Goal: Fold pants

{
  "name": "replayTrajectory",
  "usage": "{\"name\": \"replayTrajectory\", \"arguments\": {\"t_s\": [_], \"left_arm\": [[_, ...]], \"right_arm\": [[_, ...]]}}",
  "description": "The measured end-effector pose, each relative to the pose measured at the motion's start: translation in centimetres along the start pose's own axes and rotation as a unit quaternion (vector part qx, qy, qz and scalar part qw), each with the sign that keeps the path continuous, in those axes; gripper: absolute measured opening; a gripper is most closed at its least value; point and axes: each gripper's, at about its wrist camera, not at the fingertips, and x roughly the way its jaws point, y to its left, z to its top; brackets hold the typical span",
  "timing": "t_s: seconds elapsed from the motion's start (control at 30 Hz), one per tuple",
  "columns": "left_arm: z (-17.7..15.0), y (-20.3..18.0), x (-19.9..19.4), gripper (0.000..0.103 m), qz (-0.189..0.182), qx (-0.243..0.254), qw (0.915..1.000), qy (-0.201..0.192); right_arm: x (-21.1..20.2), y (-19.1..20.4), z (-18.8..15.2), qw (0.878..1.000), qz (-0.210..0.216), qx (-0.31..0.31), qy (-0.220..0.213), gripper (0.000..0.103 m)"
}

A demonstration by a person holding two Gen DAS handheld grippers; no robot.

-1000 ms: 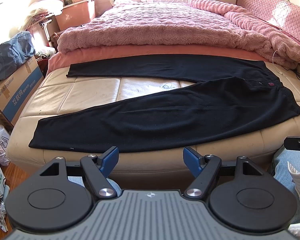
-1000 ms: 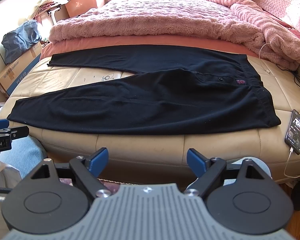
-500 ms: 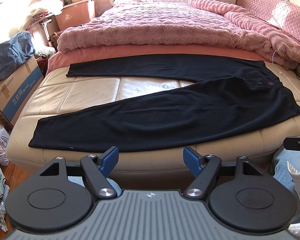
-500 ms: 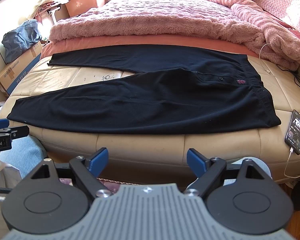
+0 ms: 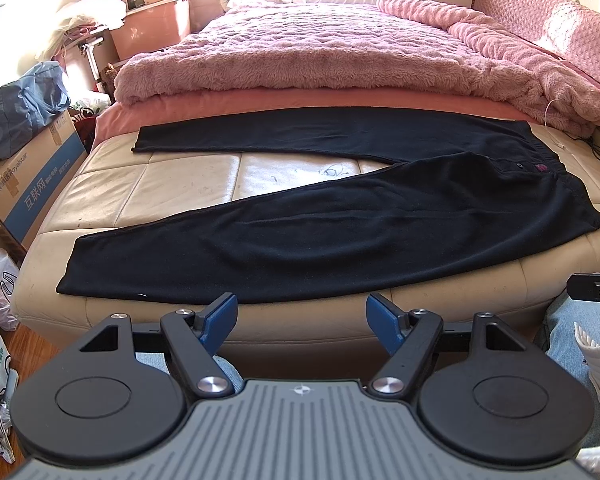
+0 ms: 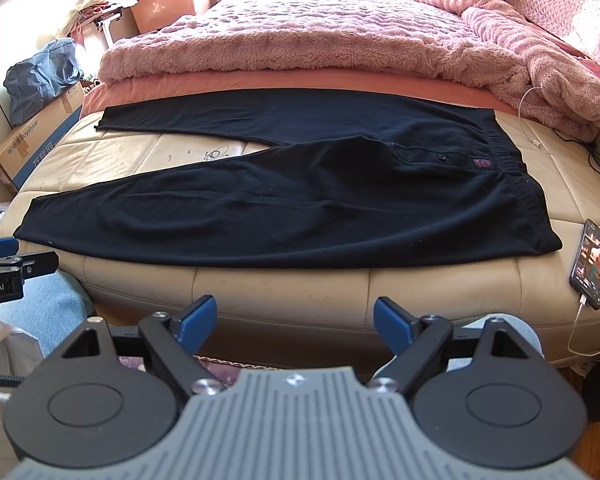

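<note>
Nothing has changed over the last second: left gripper [image 5: 302,318] and right gripper [image 6: 294,320] both hang released and empty at lower centre, short of the bench [image 5: 300,320]. Pants [image 5: 340,236] lie flat mid-frame on it, legs splayed, waistband at right, phone [image 6: 591,264] beside. Folding not started.

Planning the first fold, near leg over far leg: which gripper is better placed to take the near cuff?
Left. The near cuff lies at the left end of the pants; the left gripper sits nearer it, jaws open.
</note>
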Motion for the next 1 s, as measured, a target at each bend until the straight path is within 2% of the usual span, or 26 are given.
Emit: {"name": "replayTrajectory", "arguments": {"t_s": [1.0], "left_arm": [[0.02,-0.53,0.25,0.086,-0.004,-0.008,0.9999,0.007]], "right_arm": [[0.52,-0.01,-0.35,1.000,-0.002,-0.001,-0.001,0.082]]}}
